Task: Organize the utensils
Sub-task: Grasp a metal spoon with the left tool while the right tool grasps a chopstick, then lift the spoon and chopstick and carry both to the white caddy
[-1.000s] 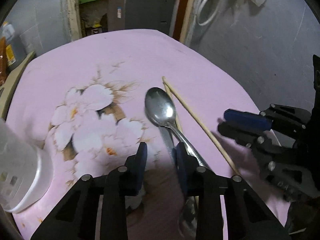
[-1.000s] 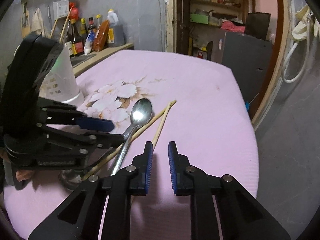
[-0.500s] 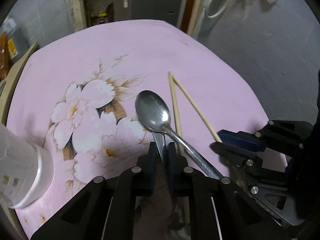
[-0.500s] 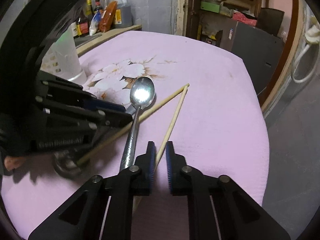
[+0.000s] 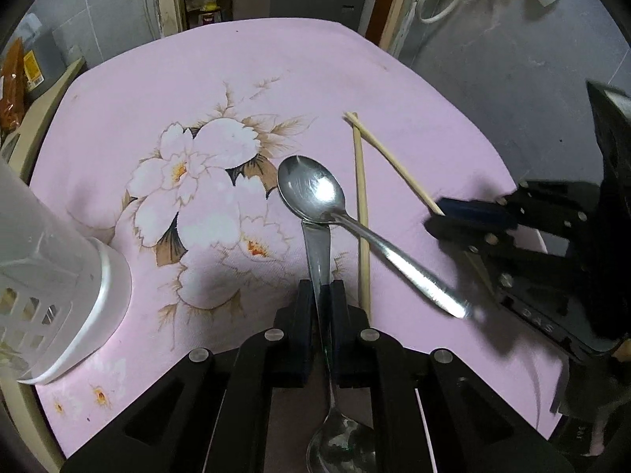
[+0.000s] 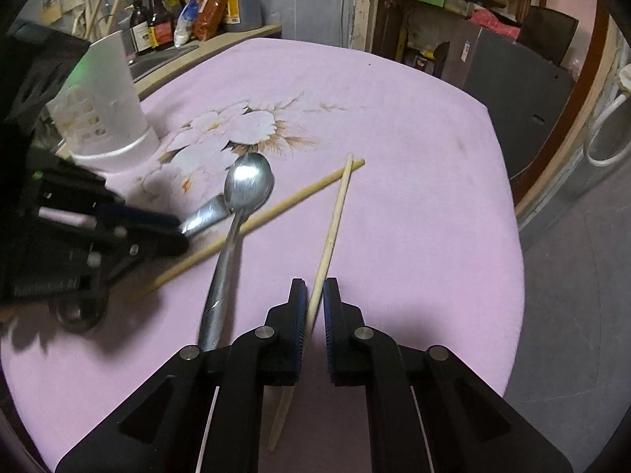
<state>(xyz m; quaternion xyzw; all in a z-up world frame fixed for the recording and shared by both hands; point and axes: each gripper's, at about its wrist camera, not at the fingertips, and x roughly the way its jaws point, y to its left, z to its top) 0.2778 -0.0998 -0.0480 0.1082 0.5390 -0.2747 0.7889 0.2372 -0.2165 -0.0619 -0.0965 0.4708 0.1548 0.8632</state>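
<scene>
Over pink cloth [image 5: 315,79], left fingers [image 5: 303,299] clamp a spoon handle [image 5: 317,248], right fingers [image 6: 297,307] pinch a chopstick [image 6: 333,224].

Second spoon's handle tip [image 5: 311,224] under the upper spoon's bowl [image 5: 311,189]; left tool [image 6: 150,228] motion-blurred, perhaps mid-move.

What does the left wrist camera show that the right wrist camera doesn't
Only the left wrist view shows the left gripper clamped on a second spoon, handle forward, bowl toward the camera. Only the right wrist view shows the right gripper closed around a chopstick, and the bottles behind. Both show the pink cloth, the white holder, the top spoon and the other chopstick.
</scene>
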